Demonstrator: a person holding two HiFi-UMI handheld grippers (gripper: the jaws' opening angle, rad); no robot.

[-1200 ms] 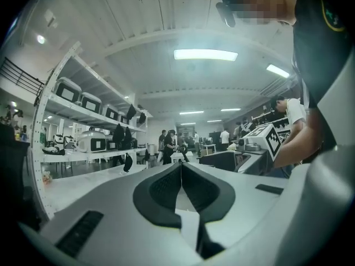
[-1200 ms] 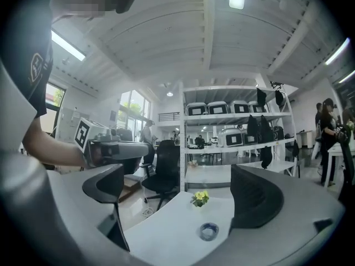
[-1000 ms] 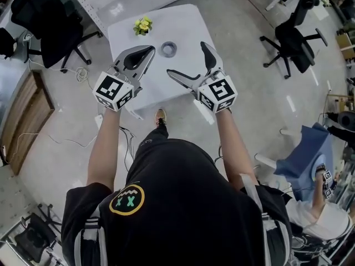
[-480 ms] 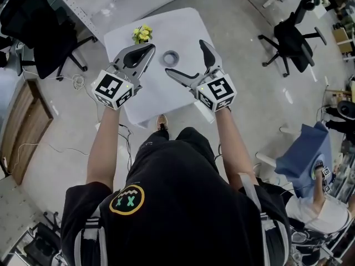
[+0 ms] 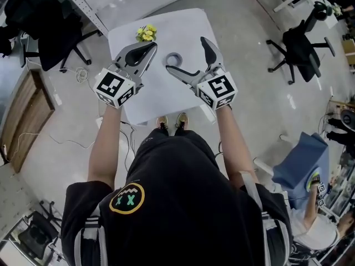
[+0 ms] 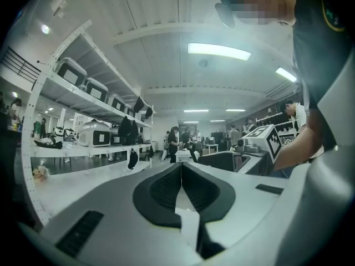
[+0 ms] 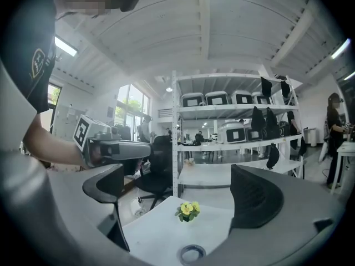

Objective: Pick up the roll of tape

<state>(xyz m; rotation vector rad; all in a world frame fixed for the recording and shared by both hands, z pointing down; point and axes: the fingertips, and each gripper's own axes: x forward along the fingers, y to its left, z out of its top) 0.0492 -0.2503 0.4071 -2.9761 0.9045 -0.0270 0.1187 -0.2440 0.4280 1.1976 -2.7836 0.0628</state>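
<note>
Stands nearer the bench point(image 5: 186, 26) than a second ago, feet at its near edge. Holds the right gripper point(image 5: 187, 56) with jaws spread wide and empty, now lined up on the roll of tape point(image 5: 173, 58), flat mid-bench right of the yellow flowers point(image 5: 146, 33). Keeps left gripper point(image 5: 150, 49) jaws pressed together on nothing. Leaves lowering and closing.

**An open-plan robotics lab**

I stand on a polished grey floor point(image 5: 249, 93) among rolling office chairs point(image 5: 302, 49). Tall white shelving point(image 7: 175, 137) carries boxy white machines point(image 7: 230, 132) (dark garments point(image 7: 270, 123) hang there too), and strip lights point(image 6: 219, 50) line the ceiling.
</note>
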